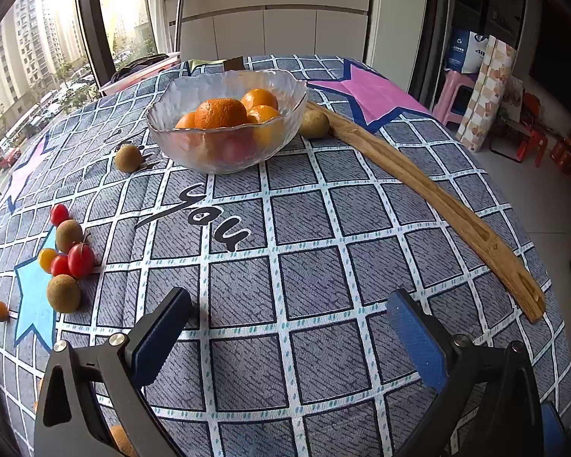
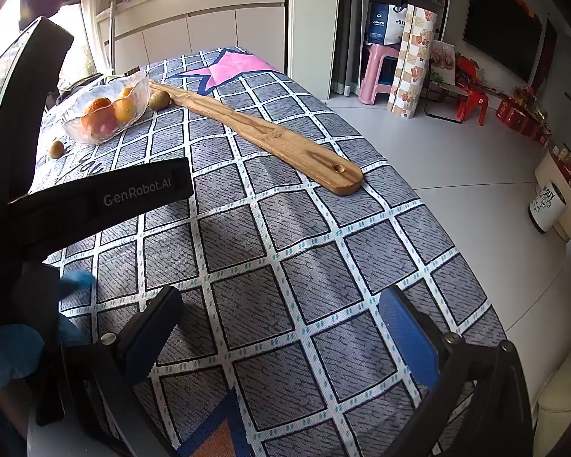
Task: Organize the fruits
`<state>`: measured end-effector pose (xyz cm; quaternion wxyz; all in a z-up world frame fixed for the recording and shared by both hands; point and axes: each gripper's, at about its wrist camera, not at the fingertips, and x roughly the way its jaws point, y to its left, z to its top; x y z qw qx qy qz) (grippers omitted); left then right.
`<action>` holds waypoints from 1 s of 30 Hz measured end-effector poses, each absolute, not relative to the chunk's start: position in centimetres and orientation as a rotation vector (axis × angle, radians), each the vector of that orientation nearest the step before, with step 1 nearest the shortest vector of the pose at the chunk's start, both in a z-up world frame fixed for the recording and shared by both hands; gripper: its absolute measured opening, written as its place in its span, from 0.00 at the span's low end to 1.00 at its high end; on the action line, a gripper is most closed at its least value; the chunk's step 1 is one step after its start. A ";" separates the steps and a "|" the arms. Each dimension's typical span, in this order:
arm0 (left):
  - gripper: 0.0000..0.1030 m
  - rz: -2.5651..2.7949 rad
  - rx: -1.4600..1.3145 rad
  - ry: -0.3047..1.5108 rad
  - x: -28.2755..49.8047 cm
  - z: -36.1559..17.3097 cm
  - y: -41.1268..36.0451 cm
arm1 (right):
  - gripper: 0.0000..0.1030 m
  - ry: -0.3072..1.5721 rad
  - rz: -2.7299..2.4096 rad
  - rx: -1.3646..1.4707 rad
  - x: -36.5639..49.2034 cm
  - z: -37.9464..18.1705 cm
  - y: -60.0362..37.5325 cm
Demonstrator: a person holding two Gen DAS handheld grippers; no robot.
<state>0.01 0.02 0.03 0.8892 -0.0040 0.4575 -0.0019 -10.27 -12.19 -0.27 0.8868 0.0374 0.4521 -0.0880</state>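
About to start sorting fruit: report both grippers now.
Left gripper: open, holding nothing.
Right gripper: open, holding nothing.

We see grey tablecloth [image 1: 304, 266] in white grid, pink and blue stars; clear glass bowl [image 1: 226, 141] holding oranges [image 1: 220, 113]; left of bowl, brown kiwis [image 1: 63, 293], red and yellow cherry tomatoes [image 1: 80, 260]; right of bowl, tan wooden stick [image 1: 430, 194]; gripper pads [image 1: 415, 335] blue
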 end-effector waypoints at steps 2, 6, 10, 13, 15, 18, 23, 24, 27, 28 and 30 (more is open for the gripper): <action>1.00 -0.003 0.003 0.988 -0.2 0.3 0.3 | 1.00 0.939 -0.183 0.078 -10.3 -0.3 -12.2; 1.00 0.003 -0.024 0.876 -3.9 4.2 2.5 | 1.00 0.940 -0.183 0.078 -10.3 -0.3 -12.2; 1.00 0.001 -0.081 0.782 -9.4 8.5 5.8 | 1.00 0.940 -0.181 0.073 -10.3 -0.2 -12.1; 1.00 0.007 -0.104 0.805 -13.8 9.0 8.7 | 1.00 0.977 -0.092 0.034 -10.9 0.1 -11.7; 1.00 0.073 -0.081 0.815 -16.5 8.5 10.4 | 1.00 0.989 0.008 0.022 -12.0 0.6 -11.0; 1.00 0.147 -0.097 0.875 -20.1 7.0 12.3 | 1.00 0.990 0.155 0.005 -14.1 1.7 -10.1; 1.00 0.221 -0.279 0.859 -26.5 5.2 15.1 | 1.00 1.006 0.341 -0.028 -17.6 2.1 -8.2; 1.00 0.225 -0.310 0.855 -27.3 4.7 15.2 | 1.00 1.015 0.359 -0.025 -18.3 2.0 -8.0; 1.00 0.234 -0.314 0.923 -28.2 3.1 14.9 | 1.00 1.046 0.372 -0.021 -19.6 1.6 -7.9; 1.00 0.243 -0.286 0.953 -28.2 2.4 14.8 | 1.00 1.057 0.376 -0.023 -20.1 1.4 -7.8; 1.00 0.246 -0.239 0.991 -28.3 1.5 14.4 | 1.00 1.076 0.370 -0.041 -20.4 1.2 -7.6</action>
